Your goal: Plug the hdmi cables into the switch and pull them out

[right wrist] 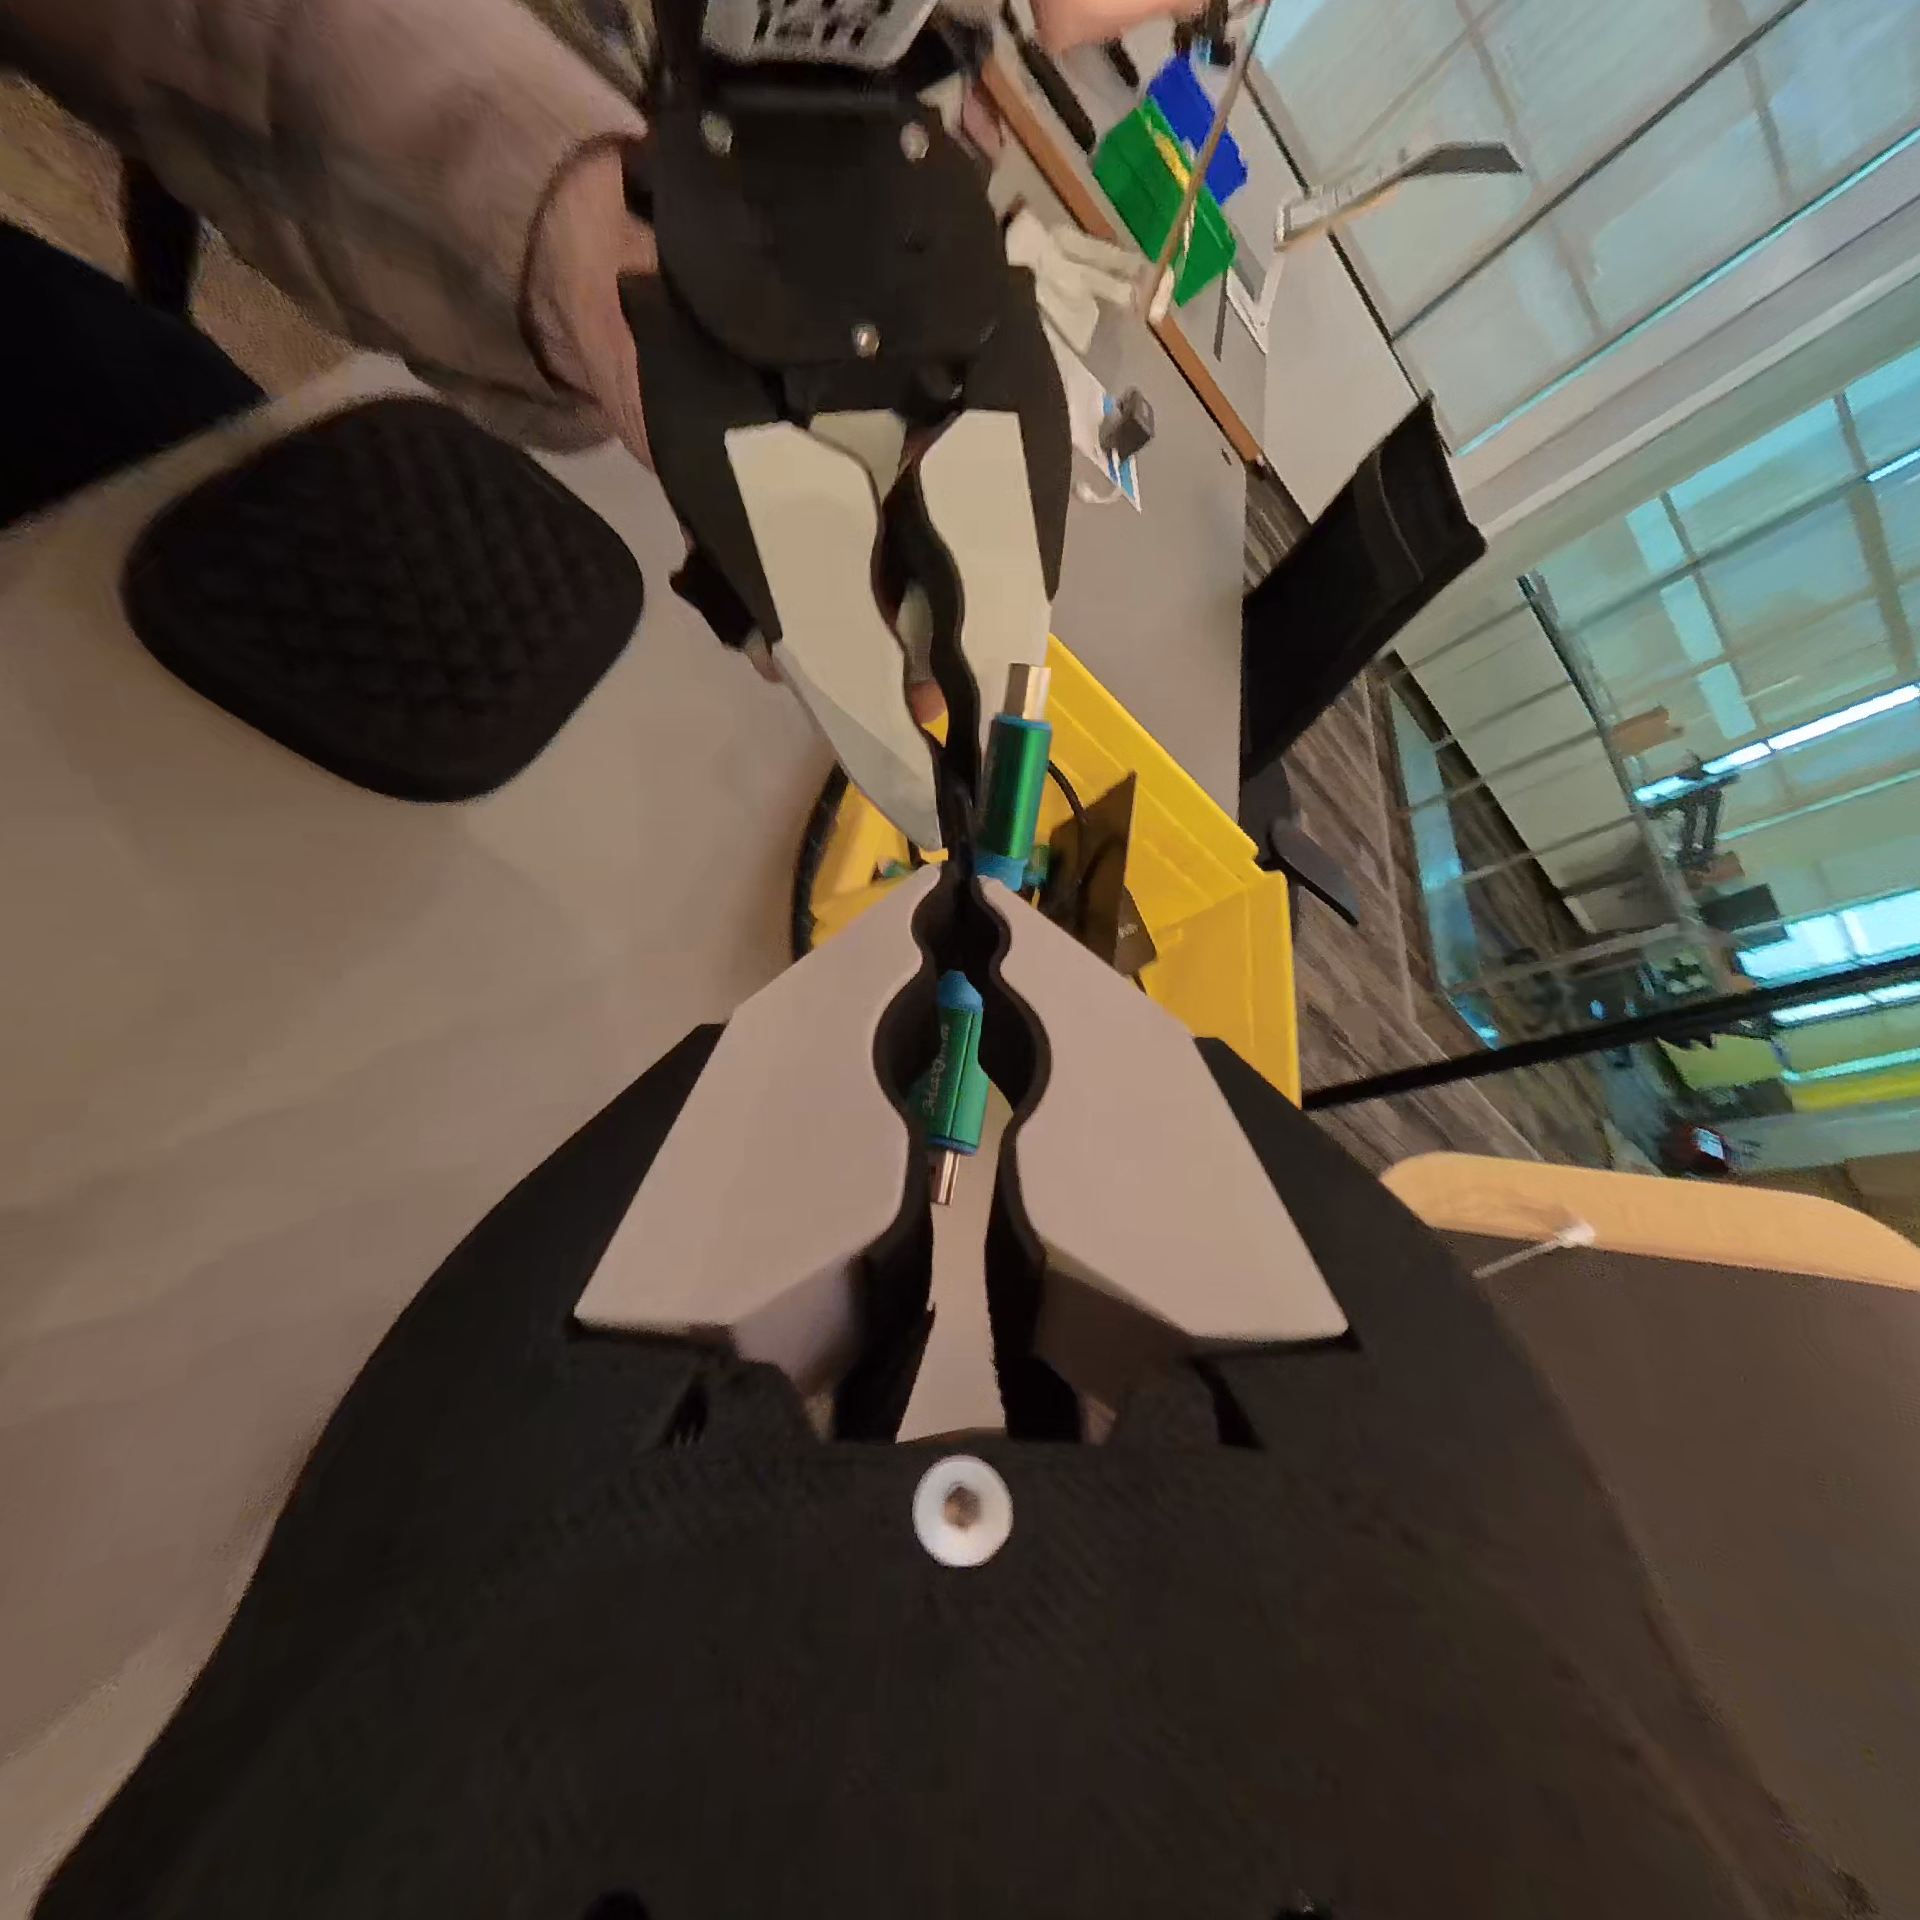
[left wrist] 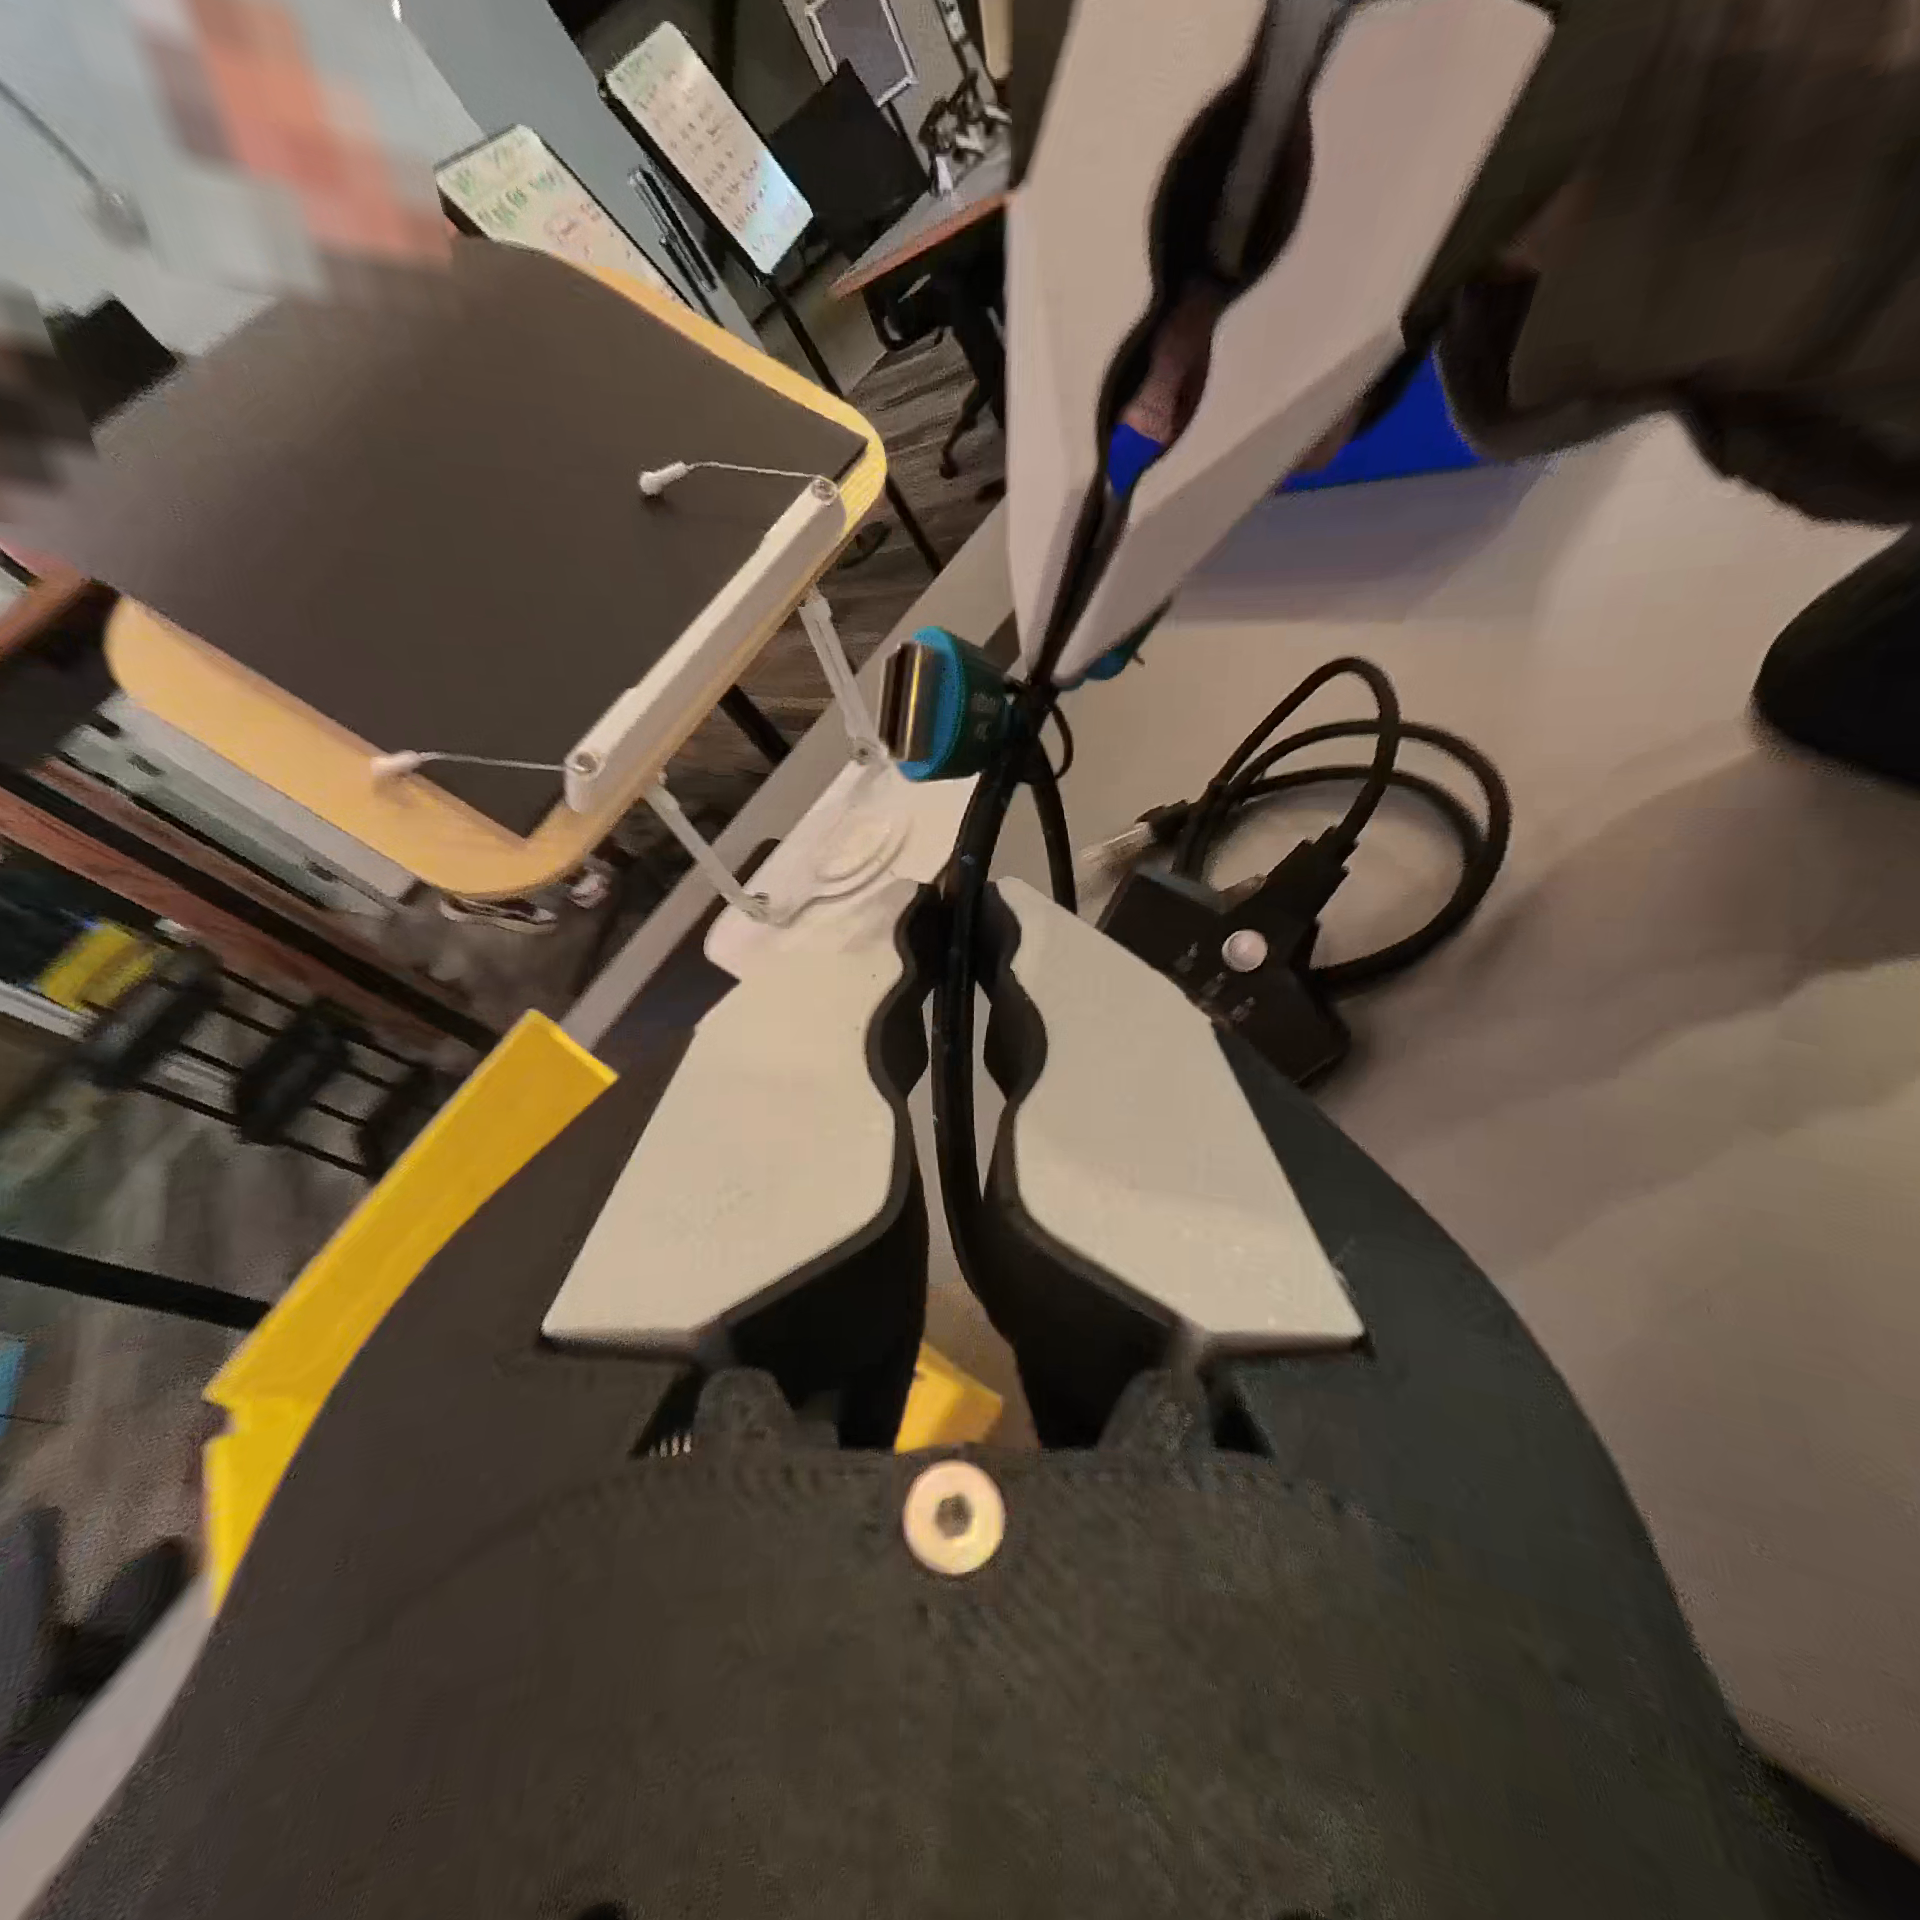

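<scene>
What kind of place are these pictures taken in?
Most likely an office or lab workspace. Standing whiteboards are behind a pale grey desk, a wall of glass panels runs along one side, and green and blue plastic bins sit on another desk.

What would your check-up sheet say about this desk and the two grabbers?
Surface: grey table.
Job's things: black switch lies on the table; teal plug is up in the air, not plugged in.
Clutter: yellow bin, black padded armrest.
Grippers: left gripper and right gripper both pinch the HDMI cable.
Cables: coiled cable beside the switch.
Surroundings: whiteboards, windows.
</scene>
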The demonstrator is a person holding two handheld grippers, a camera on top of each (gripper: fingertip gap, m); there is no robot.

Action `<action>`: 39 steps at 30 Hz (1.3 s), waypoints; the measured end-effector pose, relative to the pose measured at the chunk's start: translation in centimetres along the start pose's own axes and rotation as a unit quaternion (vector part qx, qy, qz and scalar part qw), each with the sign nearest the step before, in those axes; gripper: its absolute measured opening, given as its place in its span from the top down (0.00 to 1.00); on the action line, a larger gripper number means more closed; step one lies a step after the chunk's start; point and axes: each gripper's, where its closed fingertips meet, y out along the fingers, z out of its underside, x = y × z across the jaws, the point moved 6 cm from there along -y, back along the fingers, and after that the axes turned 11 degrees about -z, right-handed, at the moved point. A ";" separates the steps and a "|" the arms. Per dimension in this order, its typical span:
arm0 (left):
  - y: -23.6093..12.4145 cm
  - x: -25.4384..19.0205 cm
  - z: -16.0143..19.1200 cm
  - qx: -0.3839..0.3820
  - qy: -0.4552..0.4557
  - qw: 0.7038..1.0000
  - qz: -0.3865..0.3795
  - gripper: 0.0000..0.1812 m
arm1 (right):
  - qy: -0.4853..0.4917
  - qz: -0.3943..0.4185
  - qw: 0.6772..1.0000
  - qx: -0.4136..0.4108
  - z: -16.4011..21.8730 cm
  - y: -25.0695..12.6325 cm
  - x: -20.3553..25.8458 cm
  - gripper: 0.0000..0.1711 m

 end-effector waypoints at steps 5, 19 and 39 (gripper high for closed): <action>0.2 0.3 -0.1 0.007 -0.095 0.995 0.017 0.96 | -0.036 0.012 0.997 0.066 0.5 1.3 0.4 1.00; -0.3 0.5 0.0 -0.010 -0.111 0.991 0.075 0.96 | -0.019 0.040 0.999 0.030 1.3 -1.1 -0.8 0.97; -1.4 -0.7 -0.2 0.000 -0.012 0.991 0.130 0.96 | 0.020 -0.064 0.997 -0.024 1.3 0.7 0.8 1.00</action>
